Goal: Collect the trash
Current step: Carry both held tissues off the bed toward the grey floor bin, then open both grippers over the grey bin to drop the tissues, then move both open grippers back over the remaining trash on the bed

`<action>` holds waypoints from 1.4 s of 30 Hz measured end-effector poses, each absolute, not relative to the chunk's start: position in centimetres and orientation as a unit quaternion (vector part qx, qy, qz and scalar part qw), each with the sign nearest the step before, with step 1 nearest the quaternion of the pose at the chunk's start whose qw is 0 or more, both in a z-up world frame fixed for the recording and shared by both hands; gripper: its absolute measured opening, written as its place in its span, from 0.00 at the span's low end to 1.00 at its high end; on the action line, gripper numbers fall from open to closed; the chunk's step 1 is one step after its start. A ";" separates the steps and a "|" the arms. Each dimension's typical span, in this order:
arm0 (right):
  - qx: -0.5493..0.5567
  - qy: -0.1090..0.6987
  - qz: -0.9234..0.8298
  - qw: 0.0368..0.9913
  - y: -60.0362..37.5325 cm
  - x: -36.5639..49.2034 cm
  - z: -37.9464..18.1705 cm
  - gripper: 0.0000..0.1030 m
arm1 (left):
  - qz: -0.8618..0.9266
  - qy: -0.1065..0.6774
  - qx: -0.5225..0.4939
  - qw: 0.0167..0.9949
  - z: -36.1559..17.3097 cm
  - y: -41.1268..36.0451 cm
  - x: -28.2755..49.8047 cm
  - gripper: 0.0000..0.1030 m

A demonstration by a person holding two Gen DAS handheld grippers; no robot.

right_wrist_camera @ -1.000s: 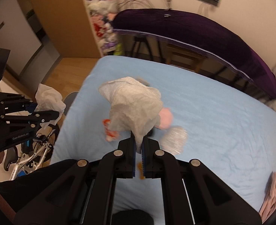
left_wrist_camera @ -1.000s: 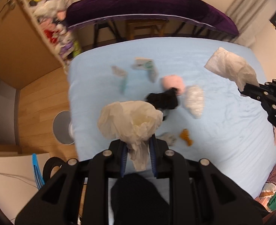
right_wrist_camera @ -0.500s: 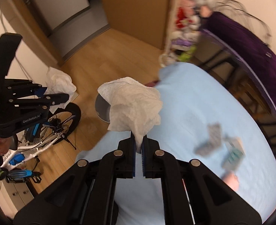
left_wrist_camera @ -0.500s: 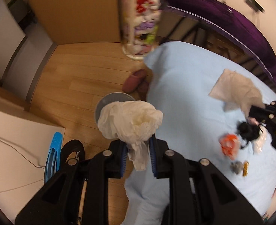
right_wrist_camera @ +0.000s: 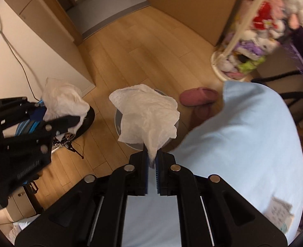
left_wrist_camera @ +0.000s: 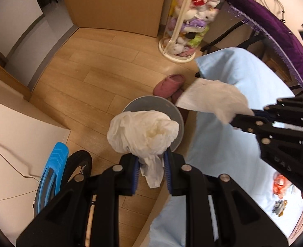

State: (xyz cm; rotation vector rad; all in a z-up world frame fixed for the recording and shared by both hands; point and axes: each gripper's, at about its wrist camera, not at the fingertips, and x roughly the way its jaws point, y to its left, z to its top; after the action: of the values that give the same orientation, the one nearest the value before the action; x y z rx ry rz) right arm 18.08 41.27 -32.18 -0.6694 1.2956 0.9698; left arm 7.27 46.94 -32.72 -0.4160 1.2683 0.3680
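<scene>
Now both views have swung off the bed [left_wrist_camera: 244,72] to the floor: left tool [left_wrist_camera: 151,164] clamped on a crumpled tissue [left_wrist_camera: 143,131], right tool [right_wrist_camera: 151,160] pinching a paper towel [right_wrist_camera: 147,113], both over the grey bin [left_wrist_camera: 178,115] at frame centre. Drop looks next.

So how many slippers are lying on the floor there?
2. One pink slipper lies on the wooden floor beside the corner of the blue bed; the second slipper sits just below it, partly hidden by the bed's edge. Others may be out of view.
</scene>
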 end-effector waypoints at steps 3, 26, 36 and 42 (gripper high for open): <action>-0.301 0.562 0.429 0.640 42.9 18.2 -33.3 0.23 | 0.172 0.587 -0.195 0.767 -33.7 47.6 7.0 0.21; -0.304 0.559 0.382 0.670 38.2 19.4 -33.4 0.41 | 0.171 0.585 -0.184 0.771 -37.5 47.5 9.4 0.67; -0.248 0.560 0.353 0.707 30.7 18.3 -28.2 0.41 | 0.134 0.588 -0.136 0.786 -33.1 42.6 10.7 0.69; -0.184 0.570 0.296 0.744 21.7 17.1 -24.2 0.43 | 0.073 0.583 -0.094 0.804 -28.4 35.4 12.9 0.70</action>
State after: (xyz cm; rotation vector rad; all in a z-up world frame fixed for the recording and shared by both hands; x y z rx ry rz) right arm 17.11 21.65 -24.20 -0.4021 1.2485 0.6489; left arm 12.89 35.42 -28.42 -0.2014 1.2489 0.1559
